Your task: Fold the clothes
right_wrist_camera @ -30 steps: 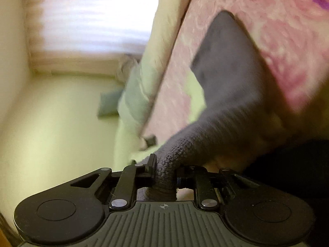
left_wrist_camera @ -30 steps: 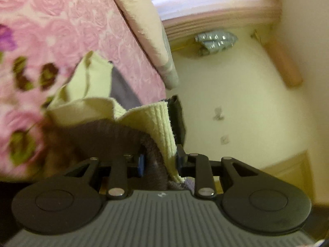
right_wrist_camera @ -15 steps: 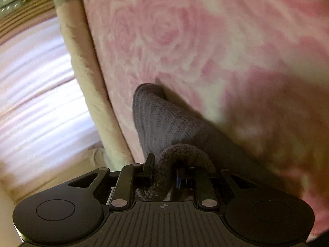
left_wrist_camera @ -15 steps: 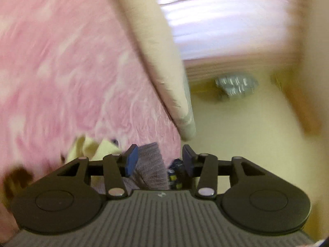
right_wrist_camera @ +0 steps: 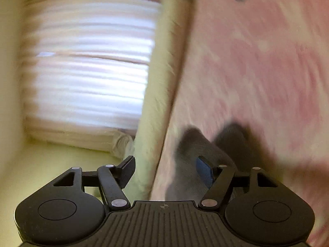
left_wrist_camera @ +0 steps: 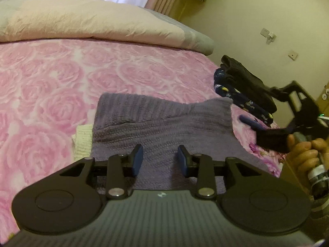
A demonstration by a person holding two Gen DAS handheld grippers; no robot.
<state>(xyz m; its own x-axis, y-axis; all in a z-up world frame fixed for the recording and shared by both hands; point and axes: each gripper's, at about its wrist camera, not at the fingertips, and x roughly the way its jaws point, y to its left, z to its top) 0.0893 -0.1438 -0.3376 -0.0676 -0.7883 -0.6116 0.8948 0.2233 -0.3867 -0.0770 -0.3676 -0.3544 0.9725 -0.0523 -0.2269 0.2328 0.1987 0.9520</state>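
Observation:
A grey-purple knit sweater [left_wrist_camera: 160, 121] lies folded on the pink rose bedspread [left_wrist_camera: 51, 94], with a cream knit part [left_wrist_camera: 83, 142] sticking out at its left edge. My left gripper [left_wrist_camera: 160, 160] is open and empty just above the sweater's near part. My right gripper [right_wrist_camera: 166, 170] is open and empty; it also shows at the right of the left wrist view [left_wrist_camera: 287, 121], held in a hand beside the sweater's right end. The right wrist view is blurred and shows a grey piece of the sweater [right_wrist_camera: 191, 160] below the jaws.
A beige quilt [left_wrist_camera: 92, 20] lies along the far side of the bed. A pile of dark clothes [left_wrist_camera: 242, 84] sits at the bed's right edge beyond the sweater. Curtains [right_wrist_camera: 92, 72] and a cream wall [left_wrist_camera: 257, 10] stand behind.
Both grippers have let go of the sweater and opened. The sweater now lies flat and folded on the bed, and both grippers have pulled back from it.

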